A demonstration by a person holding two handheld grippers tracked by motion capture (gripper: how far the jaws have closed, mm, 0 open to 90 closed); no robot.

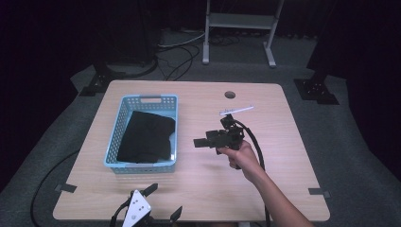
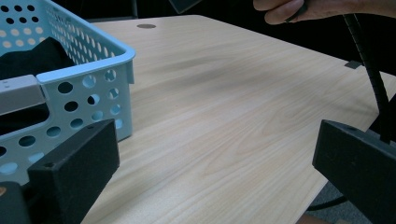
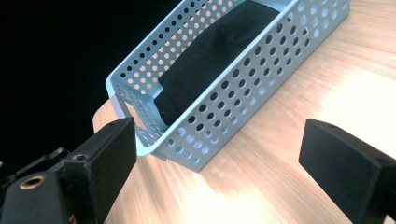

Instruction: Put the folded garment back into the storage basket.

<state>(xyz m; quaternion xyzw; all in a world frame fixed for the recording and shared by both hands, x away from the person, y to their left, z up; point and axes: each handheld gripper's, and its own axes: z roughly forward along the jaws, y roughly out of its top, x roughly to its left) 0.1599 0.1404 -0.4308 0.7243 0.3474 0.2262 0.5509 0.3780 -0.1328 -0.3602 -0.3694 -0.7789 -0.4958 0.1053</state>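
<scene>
Item: black folded cloth (image 1: 146, 136), lying inside the light-blue perforated basket (image 1: 124, 107) at the left of the surface (image 1: 274, 156). Likely soft, light and limp; best pinched at its upper fold edge. Right gripper (image 1: 202, 142) hovers just right of the basket, jaws wide and empty; left gripper (image 1: 163, 203) at the near edge, likewise wide.

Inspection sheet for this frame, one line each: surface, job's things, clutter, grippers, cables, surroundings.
Surface: light wood table, round hole near the far edge, black tape tabs at the near corners.
Job's things: blue perforated basket on the left half, with folded black cloth inside.
Clutter: white strip lying past the right gripper.
Grippers: right gripper held above mid-table, jaws apart, aimed at the basket; left gripper at the near edge, jaws apart; both hold nothing.
Cables: black cable trailing from the right gripper; more on the floor.
Surroundings: grey carpet, white metal stand, dark backdrop.
</scene>
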